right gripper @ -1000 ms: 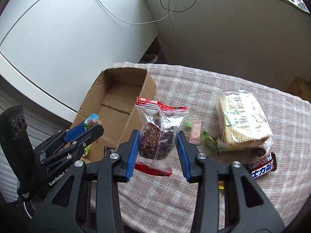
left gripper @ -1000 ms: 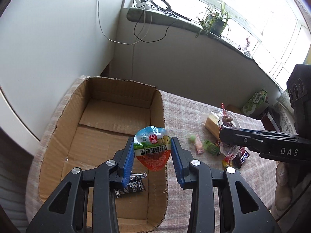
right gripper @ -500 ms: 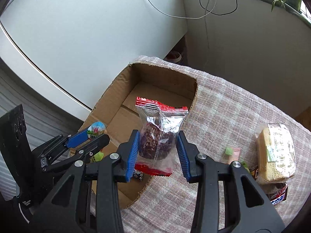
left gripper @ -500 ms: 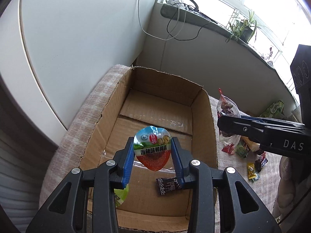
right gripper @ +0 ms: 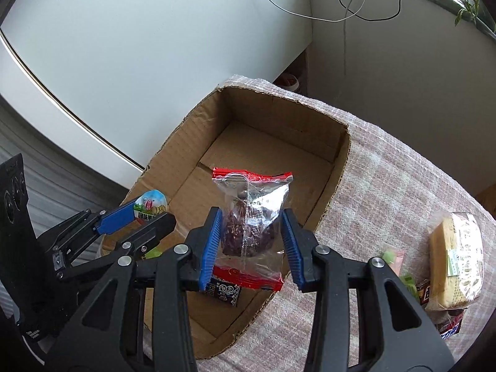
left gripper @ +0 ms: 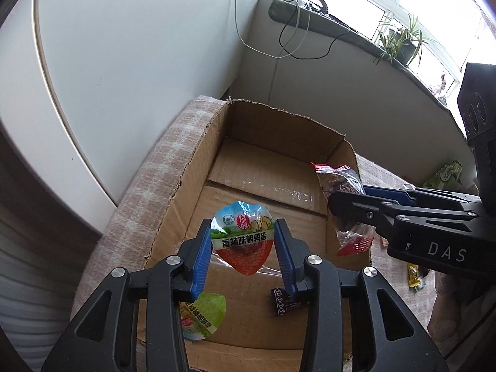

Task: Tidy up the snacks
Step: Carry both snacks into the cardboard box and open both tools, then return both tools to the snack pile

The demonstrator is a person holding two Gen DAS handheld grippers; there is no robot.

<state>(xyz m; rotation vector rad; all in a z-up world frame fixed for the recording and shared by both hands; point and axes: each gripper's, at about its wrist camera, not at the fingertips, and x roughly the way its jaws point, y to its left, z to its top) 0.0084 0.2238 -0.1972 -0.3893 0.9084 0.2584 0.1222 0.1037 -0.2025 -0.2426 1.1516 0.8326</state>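
My left gripper (left gripper: 243,255) is shut on a round quail-egg snack cup (left gripper: 243,241) with a red, blue and green lid, held above the open cardboard box (left gripper: 272,130). My right gripper (right gripper: 251,245) is shut on a clear bag with red ends holding a dark brown pastry (right gripper: 249,220), held over the box (right gripper: 288,114) near its right wall. In the left wrist view the right gripper (left gripper: 347,207) comes in from the right with the bag (left gripper: 339,183). In the right wrist view the left gripper (right gripper: 145,212) shows at the left with its cup (right gripper: 152,203).
Inside the box lie a green-lidded snack cup (left gripper: 203,316) and a small dark packet (left gripper: 283,302), also seen in the right wrist view (right gripper: 223,291). On the checked tablecloth (right gripper: 387,192) to the right lie a wrapped sandwich (right gripper: 455,257), small candies (right gripper: 393,255) and a chocolate bar (right gripper: 449,330).
Both grippers have moved left from the snack pile to above the box, each still holding its snack. The green-lidded cup in the box has come into view.
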